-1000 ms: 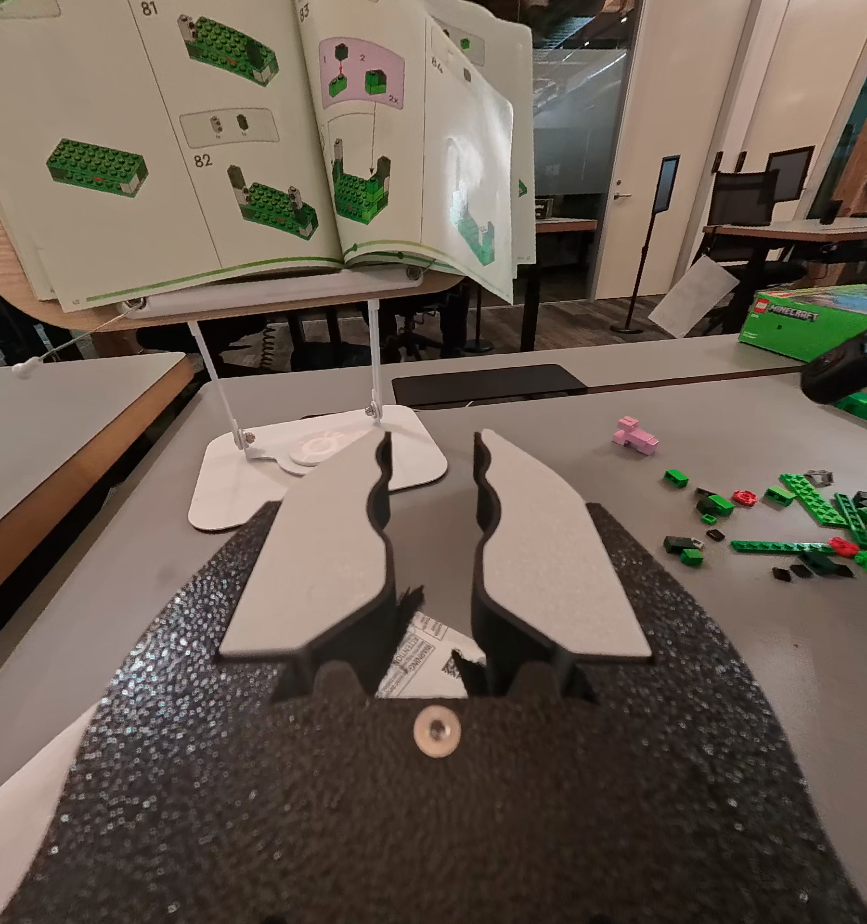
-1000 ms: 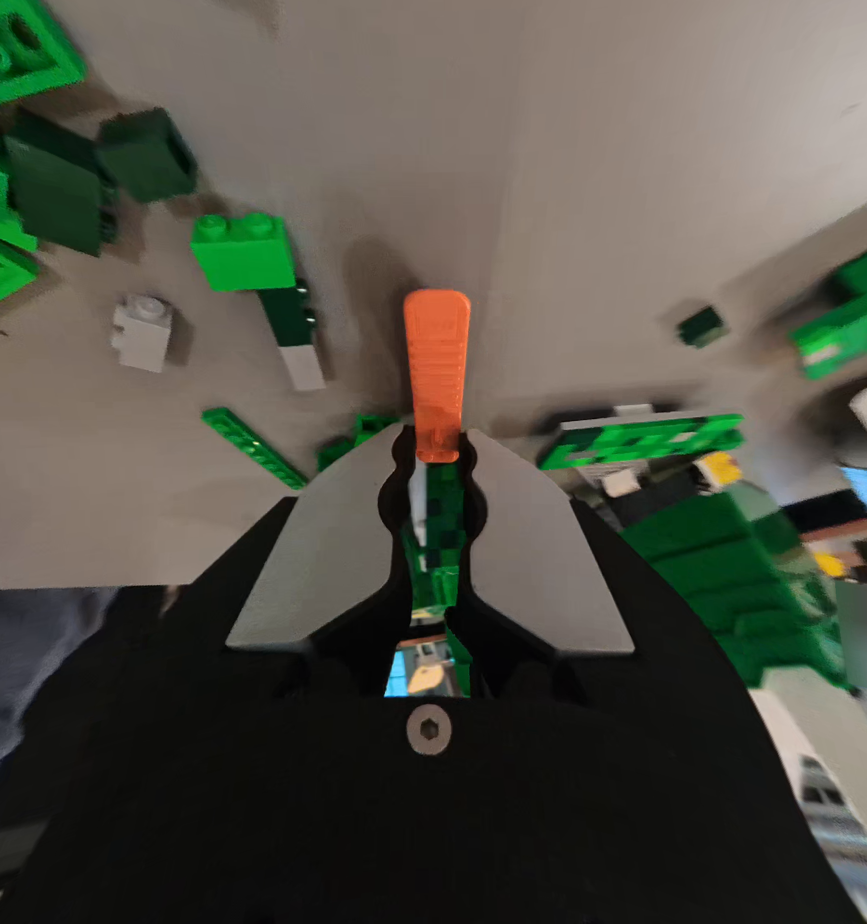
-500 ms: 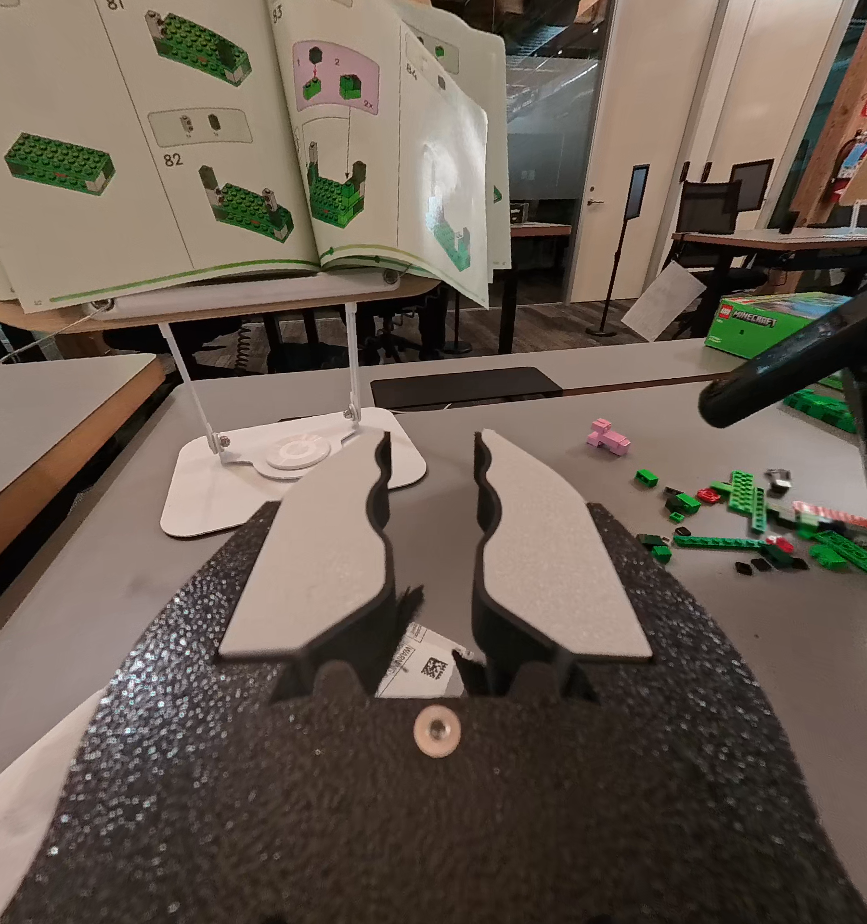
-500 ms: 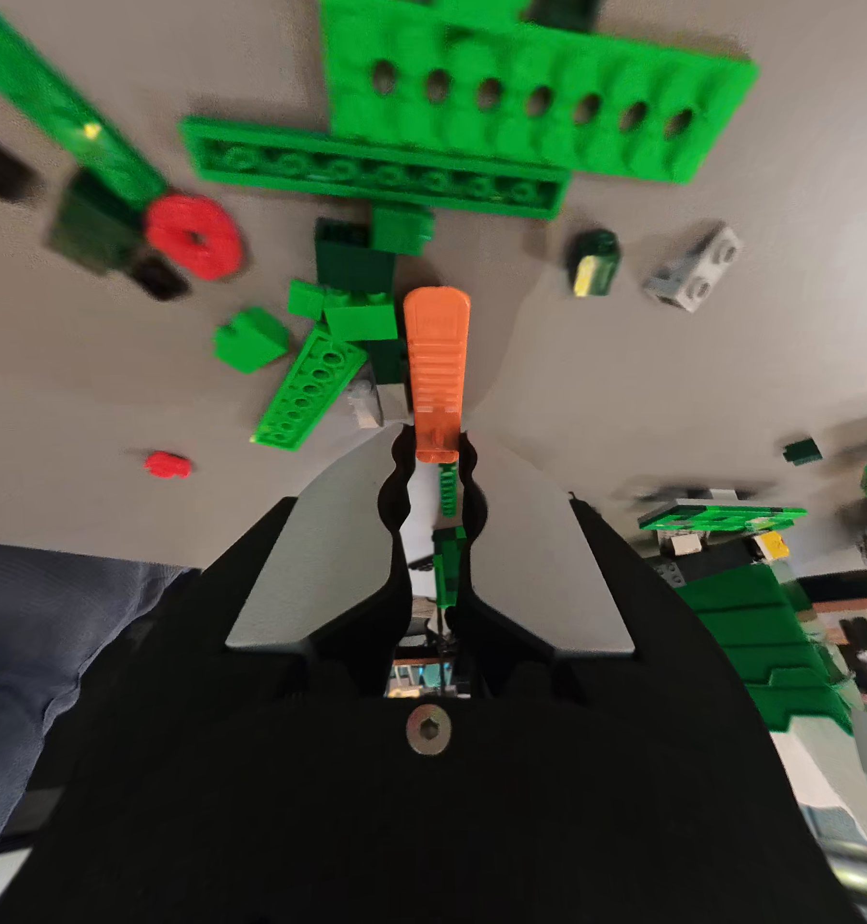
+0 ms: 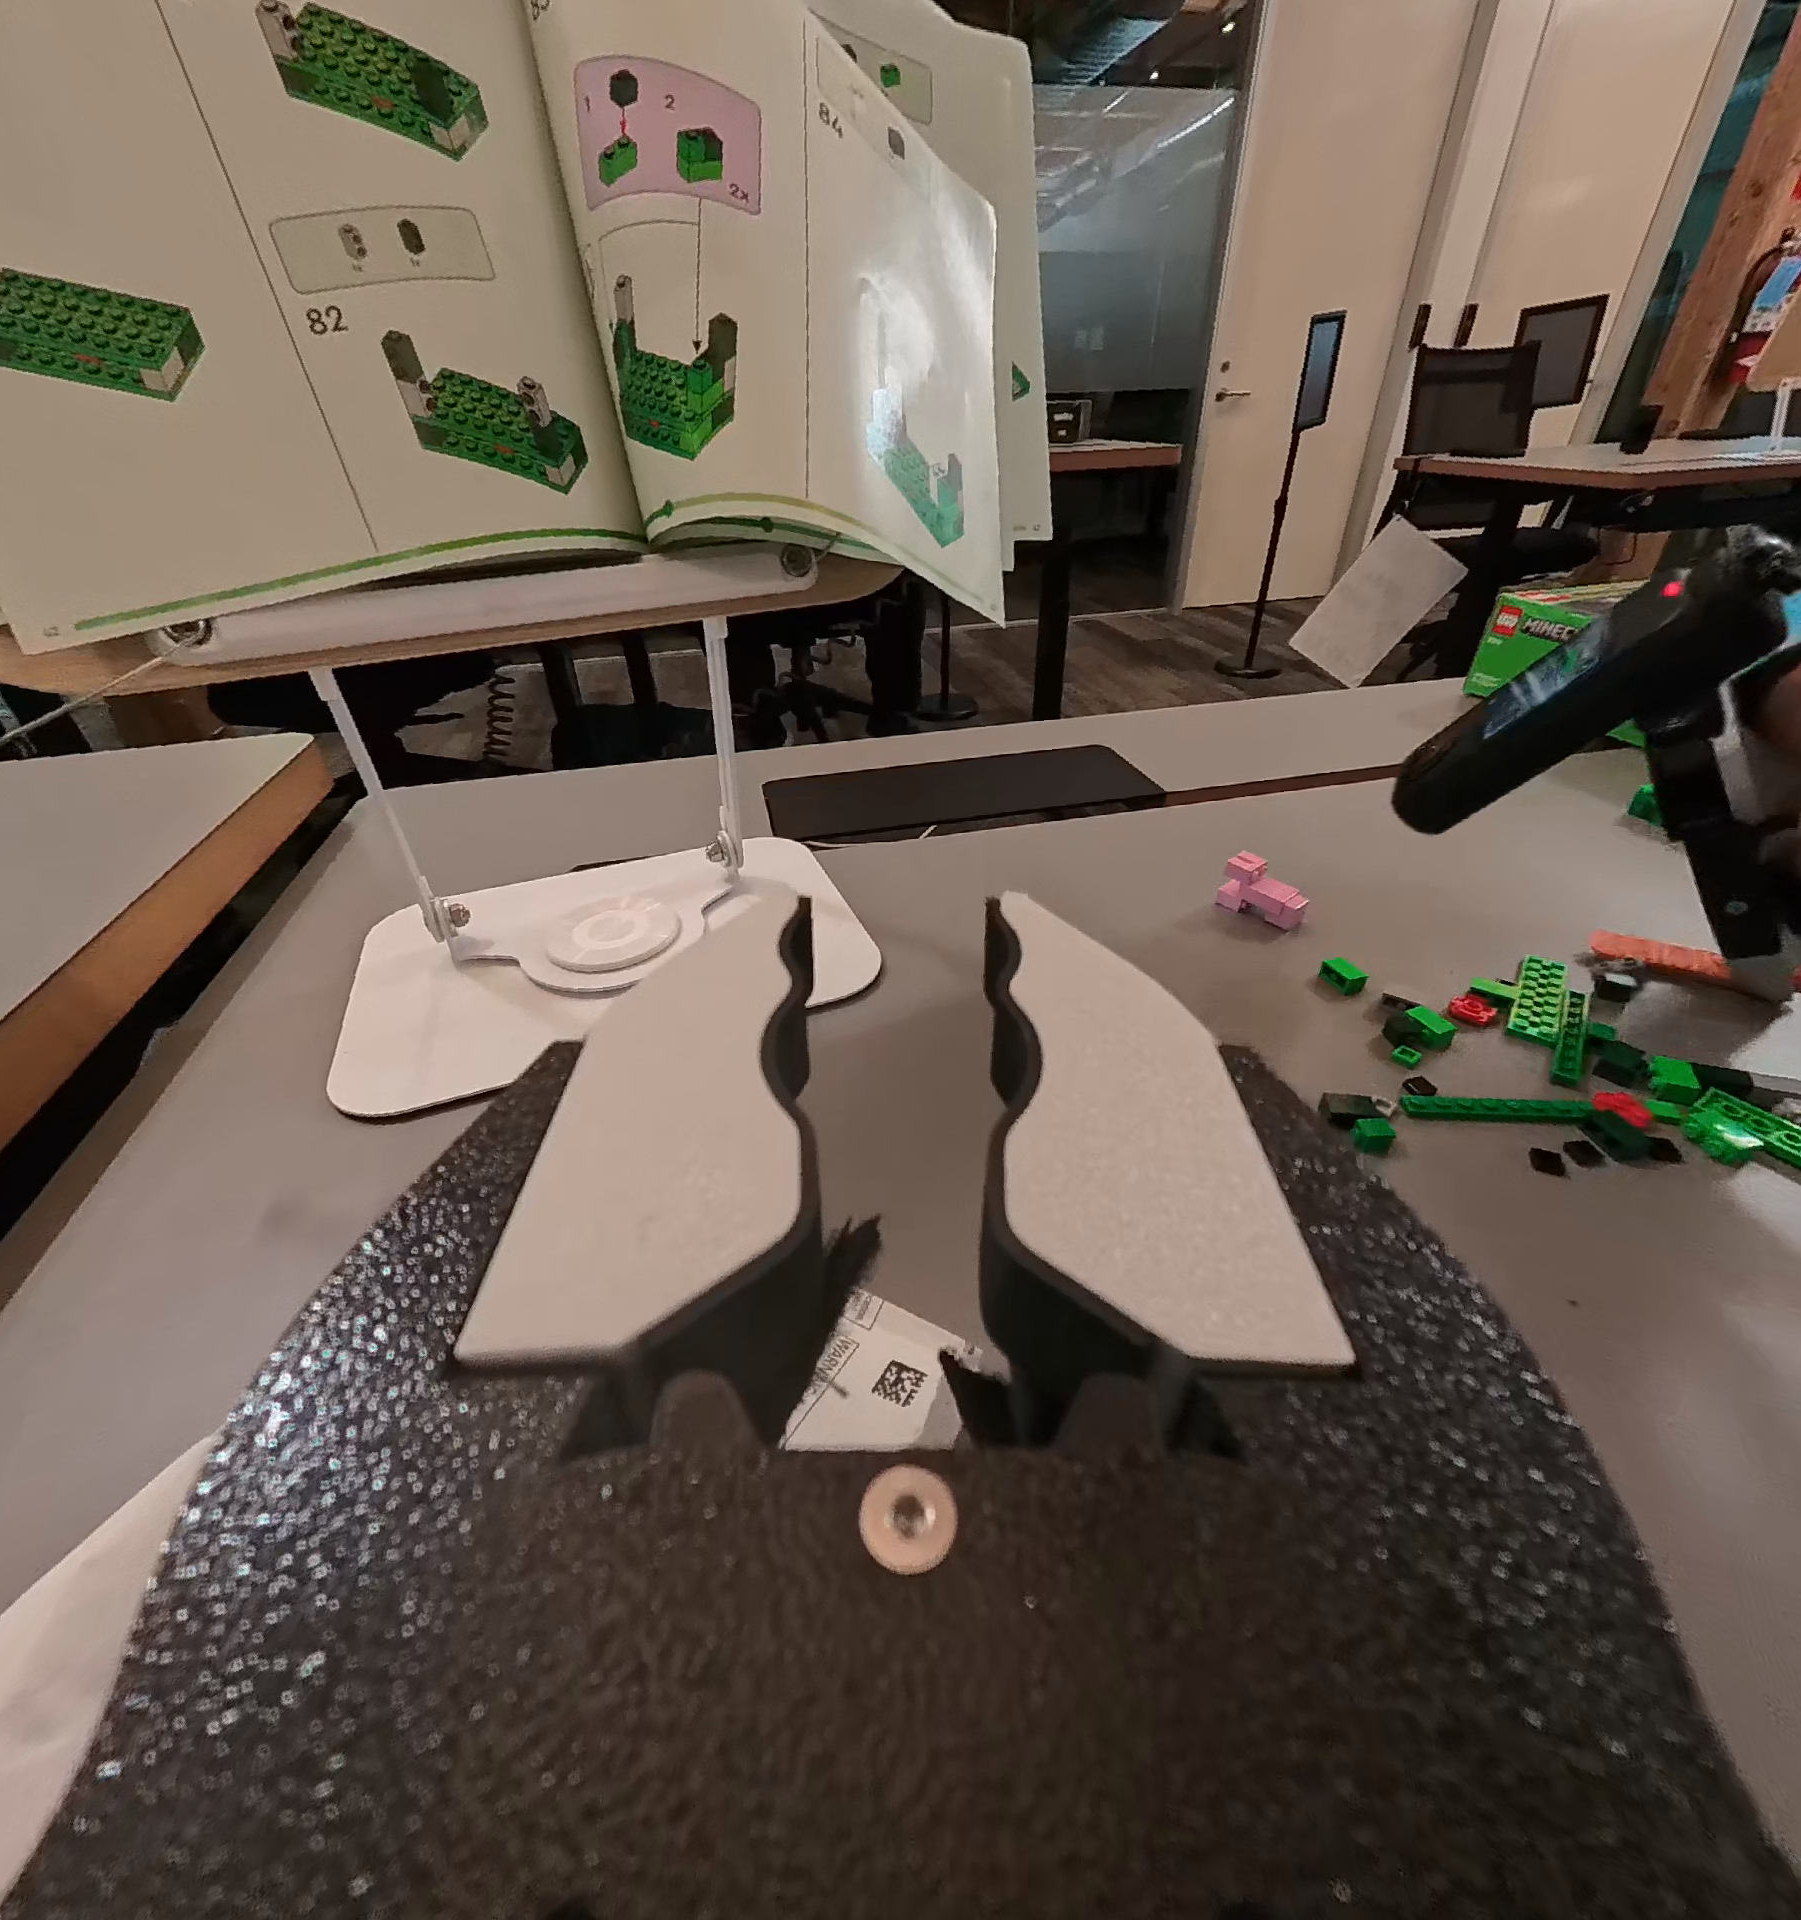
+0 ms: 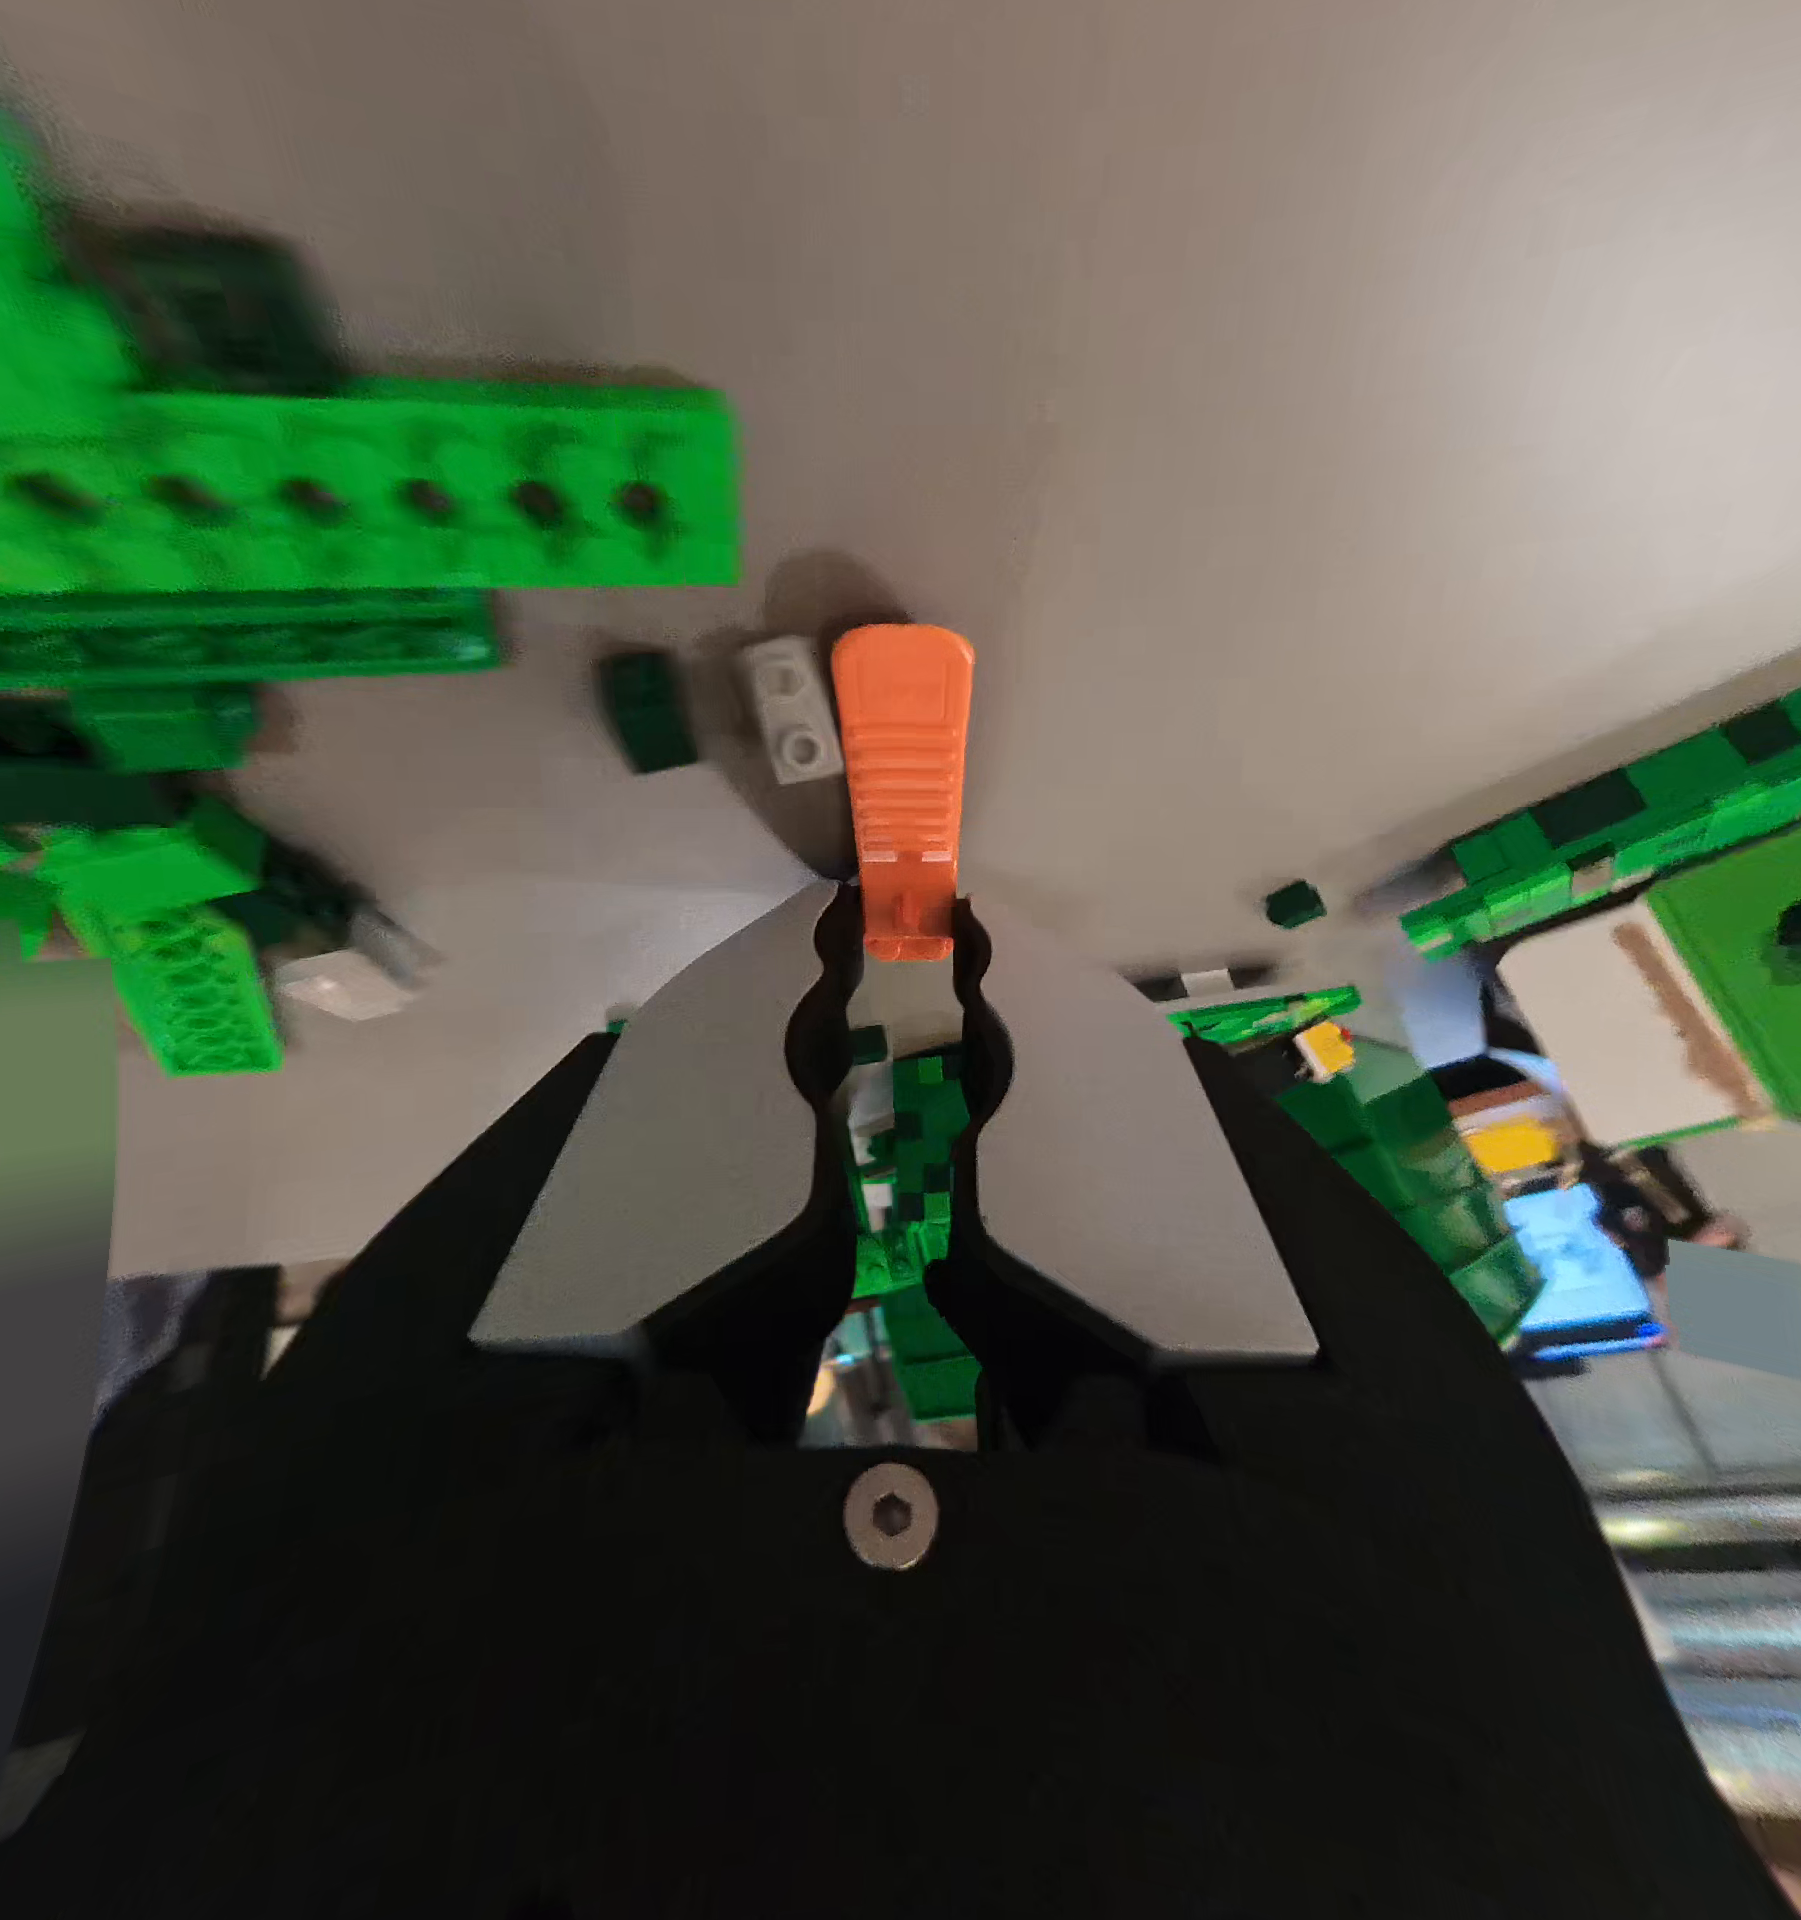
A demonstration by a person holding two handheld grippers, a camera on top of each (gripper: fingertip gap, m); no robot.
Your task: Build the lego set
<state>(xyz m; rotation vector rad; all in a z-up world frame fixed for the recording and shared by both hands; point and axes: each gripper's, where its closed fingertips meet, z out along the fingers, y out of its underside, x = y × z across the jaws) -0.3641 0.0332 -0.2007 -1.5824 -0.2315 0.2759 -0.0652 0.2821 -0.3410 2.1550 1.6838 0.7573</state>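
2 claws at work: left claw (image 5: 896, 935) spread and idle near the instruction booklet (image 5: 480, 281), right claw (image 6: 901, 914) pinching the orange brick separator (image 6: 904, 769) over loose green pieces (image 5: 1561, 1049) on the worktop (image 5: 1083, 862); best lowered slowly, tip kept beside the small grey brick (image 6: 792, 709).

Left gripper (image 5: 896, 925) gapes empty; right gripper (image 6: 904, 914) is clamped, tilted downward.

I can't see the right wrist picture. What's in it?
The right tool pinches one end of an orange brick separator above a grey table. Blurry green Lego pieces lie to the left, with a small grey brick and a dark green brick beside the separator.
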